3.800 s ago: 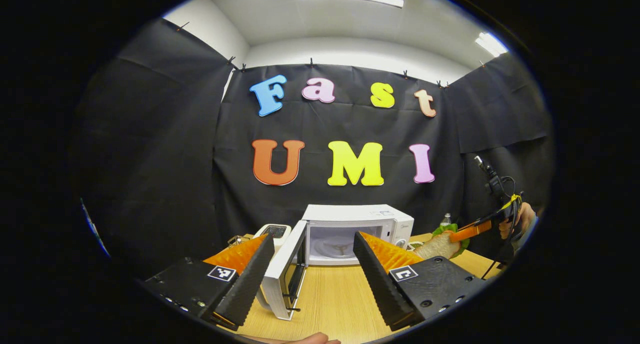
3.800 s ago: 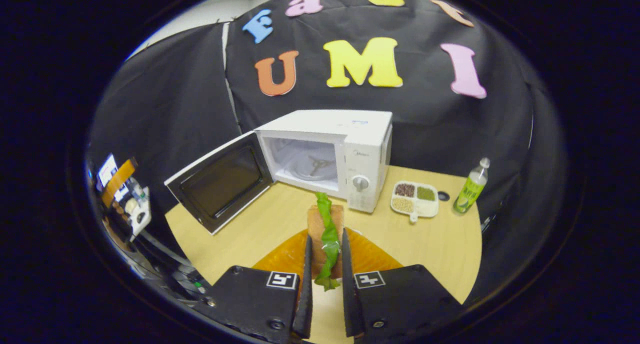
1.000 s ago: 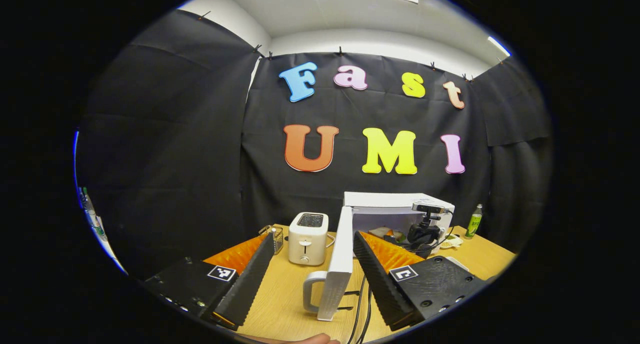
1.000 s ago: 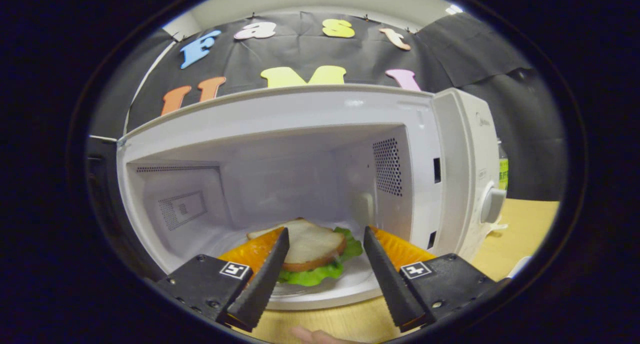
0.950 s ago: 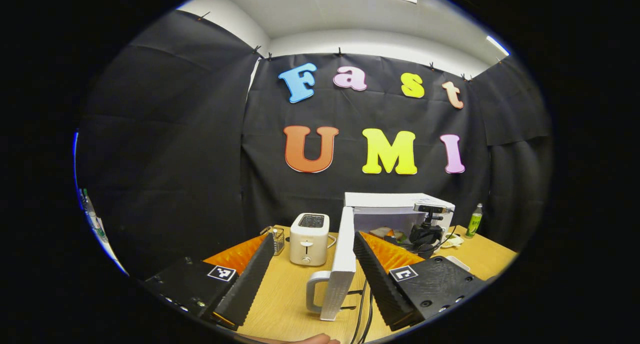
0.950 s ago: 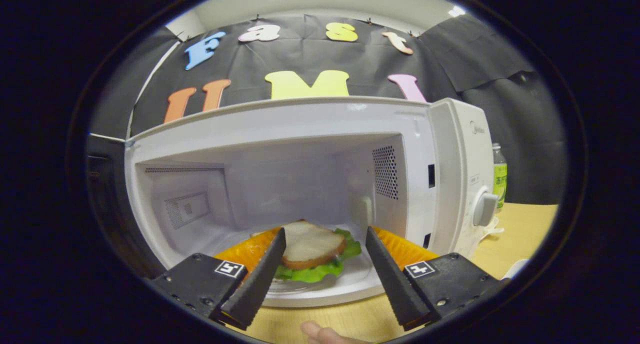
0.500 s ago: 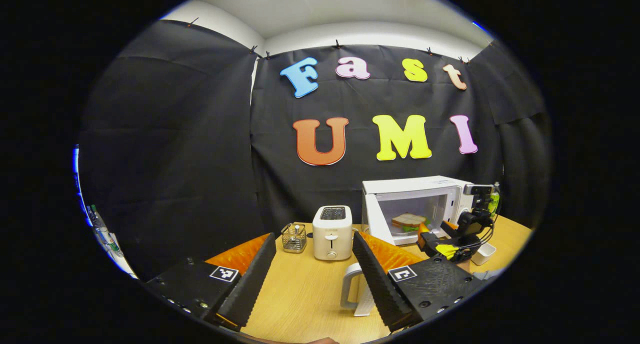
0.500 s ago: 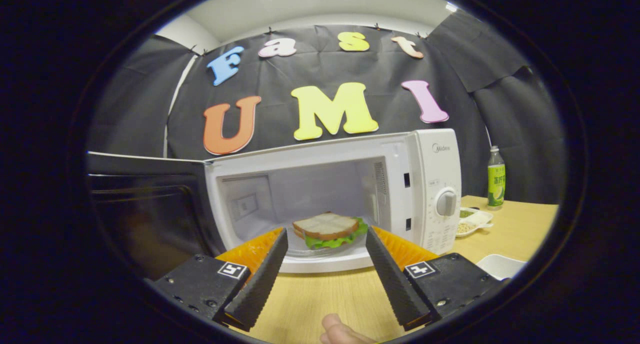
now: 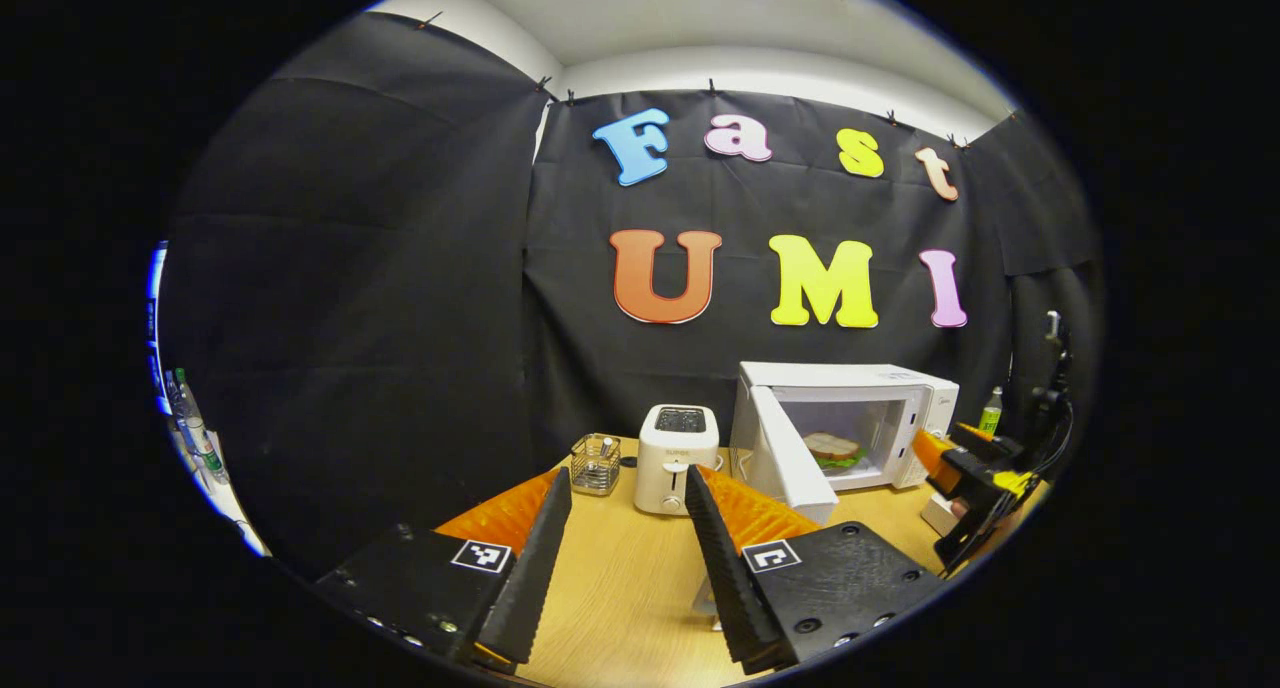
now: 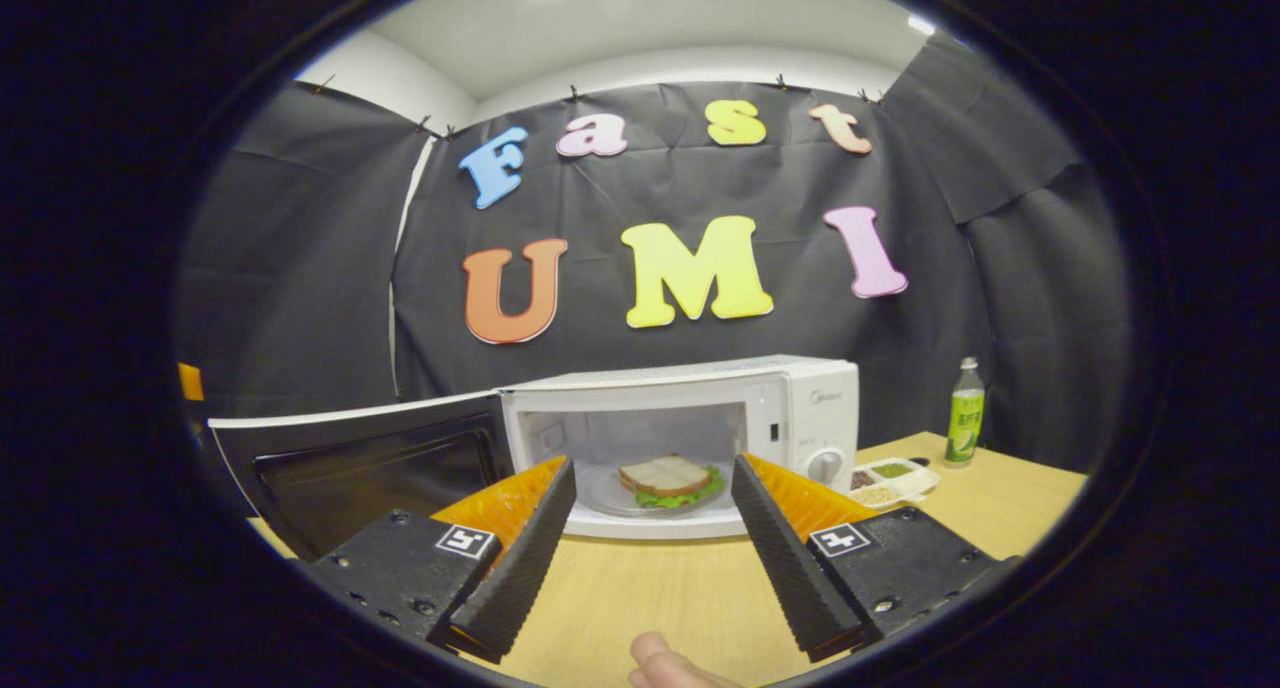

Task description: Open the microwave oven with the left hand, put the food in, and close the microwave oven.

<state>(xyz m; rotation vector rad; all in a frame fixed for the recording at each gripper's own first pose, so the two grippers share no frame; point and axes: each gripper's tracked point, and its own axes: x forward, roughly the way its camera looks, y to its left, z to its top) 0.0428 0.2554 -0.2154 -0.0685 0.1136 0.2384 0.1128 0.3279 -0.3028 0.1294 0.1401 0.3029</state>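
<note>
Wooden worktop (image 9: 620, 578) carries everything we see. At the left of the left gripper view, a small wire basket (image 9: 596, 464) sits just beside a white toaster (image 9: 677, 444). Our left tool (image 9: 620, 558) hangs above the wood with its fingers spread wide, holding nothing. To its right the microwave (image 9: 850, 423) stands with its door (image 9: 790, 456) swung partly outward, and the sandwich (image 9: 833, 448) lies inside on the glass plate (image 10: 610, 496). At the far right of that view our right tool (image 10: 650, 538) is in sight; in its own view it gapes empty, facing the sandwich. Right of the oven lie a divided dish (image 10: 890, 480) and a green bottle (image 10: 964, 400).
</note>
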